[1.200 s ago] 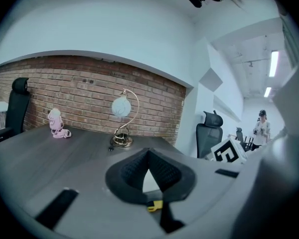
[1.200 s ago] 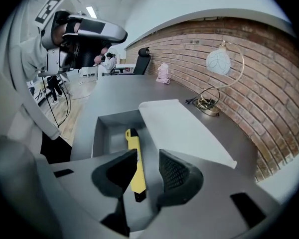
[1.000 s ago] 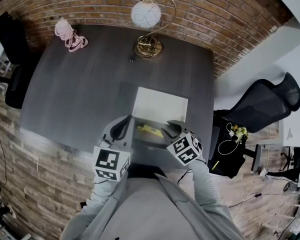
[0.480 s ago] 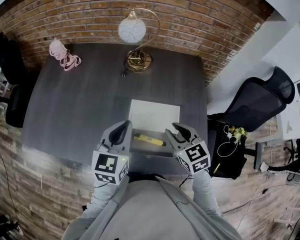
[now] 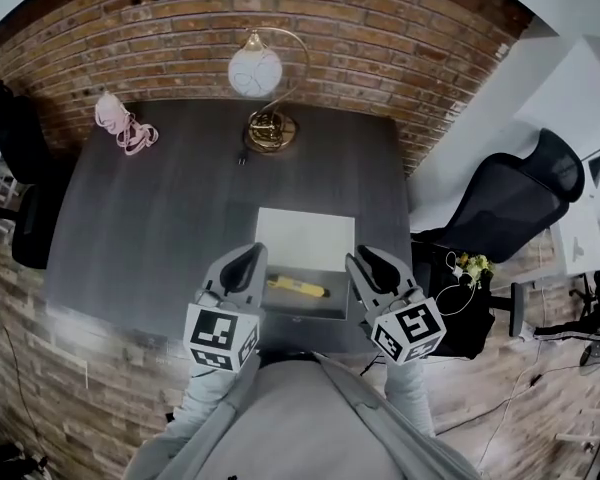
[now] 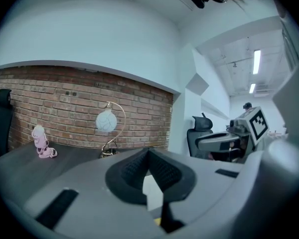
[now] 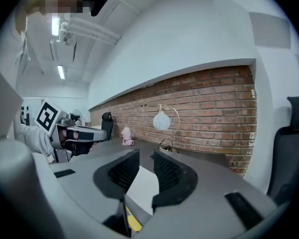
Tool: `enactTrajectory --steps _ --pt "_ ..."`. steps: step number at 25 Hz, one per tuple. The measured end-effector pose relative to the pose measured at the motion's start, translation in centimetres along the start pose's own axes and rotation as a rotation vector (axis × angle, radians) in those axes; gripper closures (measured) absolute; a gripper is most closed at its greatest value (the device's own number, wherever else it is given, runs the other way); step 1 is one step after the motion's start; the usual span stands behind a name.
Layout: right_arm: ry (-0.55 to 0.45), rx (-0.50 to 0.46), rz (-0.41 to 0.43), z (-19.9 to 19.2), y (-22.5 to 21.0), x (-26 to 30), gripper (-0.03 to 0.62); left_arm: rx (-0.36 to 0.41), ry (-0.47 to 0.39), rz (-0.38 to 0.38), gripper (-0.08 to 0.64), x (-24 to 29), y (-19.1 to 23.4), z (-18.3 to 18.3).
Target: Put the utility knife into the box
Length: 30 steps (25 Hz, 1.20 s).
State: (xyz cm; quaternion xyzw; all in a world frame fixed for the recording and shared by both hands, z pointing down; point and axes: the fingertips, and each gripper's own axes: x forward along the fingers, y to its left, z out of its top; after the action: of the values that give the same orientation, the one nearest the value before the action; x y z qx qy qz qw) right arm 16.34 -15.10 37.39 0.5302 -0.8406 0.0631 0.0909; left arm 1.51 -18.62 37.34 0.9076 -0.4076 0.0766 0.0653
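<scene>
The utility knife [image 5: 298, 288] lies inside the box [image 5: 307, 308], on the grey bottom of the open tray. It is a slim yellow tool with a darker end on its right side. It lies almost flat across the tray, from left to right and a little slanted, so that its right end is nearer to the person. It touches neither gripper. In the right gripper view only a yellow piece of it [image 7: 133, 223] shows, low down behind the jaws.

The box stands near the front edge of the dark table [image 5: 160, 218]. Its white lid [image 5: 305, 240] lies open behind the tray, on the far side.

The left gripper [image 5: 246, 261] hangs just beside the left edge of the box. Its jaws are clenched, the tips meet, and nothing is between them. The right gripper [image 5: 365, 264] hangs just beside the right edge of the box. Its jaws stand apart with a clear gap and are closing at this moment. Nothing is between them, so this tool is released and holds nothing.

Farther back on the table stands a lamp [image 5: 256, 71] with a white round shade and a golden curved stem. A pink bundle [image 5: 120, 125] lies near the far left corner. A black office chair [image 5: 510, 203] stands to the right of the table.
</scene>
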Motion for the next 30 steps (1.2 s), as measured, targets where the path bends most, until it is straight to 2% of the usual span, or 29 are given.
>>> enactTrajectory --steps 8,15,30 --pt "-0.108 0.025 -0.029 2.2 -0.2 -2.0 0.551 -0.004 -0.007 -0.007 0.54 -0.2 -0.7 0.4" --pt "-0.144 0.057 -0.036 2.3 -0.3 -2.5 0.571 -0.006 0.0 -0.016 0.541 -0.1 -1.3 0.1" --pt "-0.143 0.076 -0.039 1.2 -0.4 -2.9 0.575 -0.01 0.014 -0.019 0.541 0.1 -1.6 -0.5"
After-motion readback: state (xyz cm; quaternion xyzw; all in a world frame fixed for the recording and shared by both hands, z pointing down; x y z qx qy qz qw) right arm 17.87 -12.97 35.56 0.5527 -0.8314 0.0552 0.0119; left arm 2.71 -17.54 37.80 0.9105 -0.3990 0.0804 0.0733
